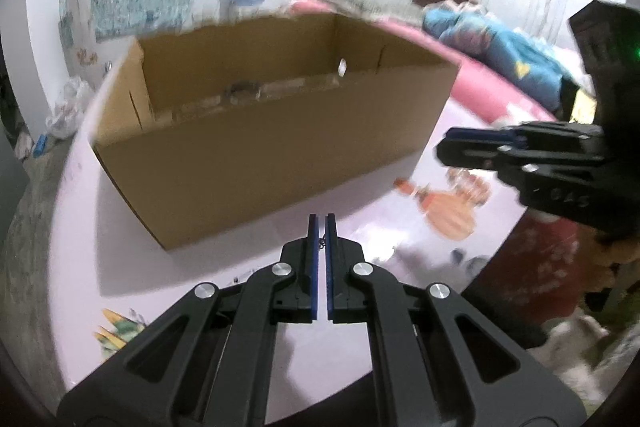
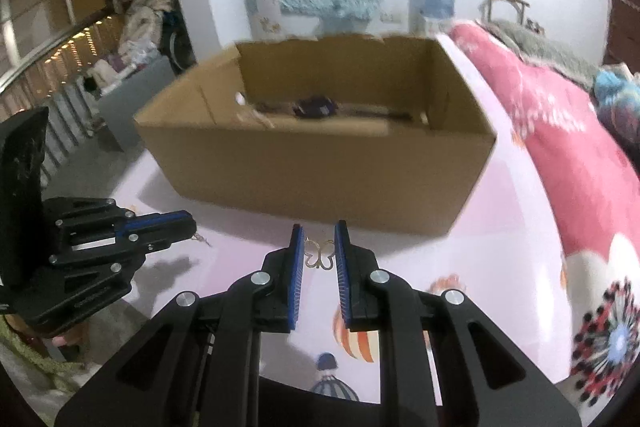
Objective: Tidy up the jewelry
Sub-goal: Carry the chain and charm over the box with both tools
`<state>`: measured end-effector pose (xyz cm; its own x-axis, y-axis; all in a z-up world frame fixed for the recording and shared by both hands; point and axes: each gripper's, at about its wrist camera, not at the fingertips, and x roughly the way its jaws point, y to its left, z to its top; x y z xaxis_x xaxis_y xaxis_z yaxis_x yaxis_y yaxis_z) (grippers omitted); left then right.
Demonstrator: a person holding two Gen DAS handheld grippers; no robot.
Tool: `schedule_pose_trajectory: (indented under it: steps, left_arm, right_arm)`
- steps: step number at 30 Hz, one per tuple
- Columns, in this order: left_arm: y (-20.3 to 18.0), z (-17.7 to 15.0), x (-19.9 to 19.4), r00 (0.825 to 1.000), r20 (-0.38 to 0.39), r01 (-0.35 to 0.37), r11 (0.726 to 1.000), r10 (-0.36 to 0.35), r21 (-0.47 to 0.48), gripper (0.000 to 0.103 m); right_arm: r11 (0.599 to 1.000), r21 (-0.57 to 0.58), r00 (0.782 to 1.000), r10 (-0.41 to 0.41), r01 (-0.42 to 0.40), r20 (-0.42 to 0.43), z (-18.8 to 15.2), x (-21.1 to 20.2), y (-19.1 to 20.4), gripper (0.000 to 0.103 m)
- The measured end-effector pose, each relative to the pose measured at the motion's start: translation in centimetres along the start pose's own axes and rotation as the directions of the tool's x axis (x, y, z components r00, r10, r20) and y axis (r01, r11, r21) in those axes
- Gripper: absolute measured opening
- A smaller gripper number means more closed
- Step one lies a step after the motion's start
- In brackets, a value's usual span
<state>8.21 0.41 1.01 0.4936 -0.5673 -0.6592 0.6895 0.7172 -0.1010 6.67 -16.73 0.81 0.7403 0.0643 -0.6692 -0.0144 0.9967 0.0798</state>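
Tabletop cardboard box (image 2: 320, 171) holds jewelry (image 2: 314, 107).

Box contents (image 2: 316, 107) blurred, unidentifiable.

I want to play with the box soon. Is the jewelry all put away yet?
Not yet. Some dark pieces already lie inside the cardboard box, too blurred to name. The left gripper is shut on a small chain piece. The right gripper holds a gold butterfly piece between its fingers, the gap not fully closed. Both pieces are outside the box.
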Motion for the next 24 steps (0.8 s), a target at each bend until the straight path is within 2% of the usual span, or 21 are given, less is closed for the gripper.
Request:
schedule_pose_trajectory:
  steps: [5, 7, 9, 12, 14, 16, 18, 20, 24]
  left_arm:
    - [-0.8, 4.5, -4.1, 0.99, 0.132, 0.047, 0.998, -0.052, 0.04, 0.002]
    - [-0.4, 6.8, -4.8, 0.983, 0.174, 0.058, 0.997, -0.065, 0.045, 0.002]
    - [0.0, 8.5, -4.4, 0.98, 0.183, 0.07, 0.997, -0.076, 0.038, 0.002]
    - [1.5, 11.1, -1.6, 0.987, 0.122, 0.105, 0.994, -0.103, -0.017, 0.002]
    - [2.9, 12.4, 1.4, 0.993, 0.039, 0.111, 0.991, -0.108, -0.072, 0.002]
    - [4.3, 13.0, 4.7, 0.992, -0.059, 0.104, 0.986, -0.113, -0.132, 0.002]
    - [5.5, 12.8, 7.0, 0.978, -0.129, 0.137, 0.97, -0.165, -0.203, 0.002]
    - [6.2, 12.9, 9.2, 0.967, -0.188, 0.122, 0.96, -0.172, -0.253, 0.002]
    - [6.8, 12.2, 11.1, 0.948, -0.244, 0.117, 0.938, -0.203, -0.326, 0.006]
  right_arm:
    - [0.997, -0.052, 0.993, 0.06, -0.055, 0.099, 4.3, -2.8, 0.3, 0.016]
    - [0.995, -0.065, 0.988, 0.08, -0.072, 0.135, 6.7, -3.2, -0.2, 0.016]
    - [0.994, -0.076, 0.986, 0.088, -0.078, 0.143, 8.8, -2.6, -0.8, 0.016]
    - [0.992, -0.045, 0.99, 0.118, -0.115, 0.082, 11.5, -0.1, -2.2, 0.016]
    - [0.993, -0.013, 0.993, 0.118, -0.118, 0.009, 13.2, 2.6, -3.4, 0.016]
    - [0.994, 0.007, 0.991, 0.11, -0.11, -0.072, 14.5, 5.4, -4.4, 0.016]
    - [0.994, 0.034, 0.981, 0.109, -0.104, -0.16, 15.6, 8.1, -5.2, 0.016]
    - [0.995, 0.046, 0.975, 0.101, -0.093, -0.2, 15.8, 9.7, -5.6, 0.016]
    - [0.998, 0.052, 0.966, 0.054, -0.042, -0.254, 16.2, 12.3, -6.8, 0.016]
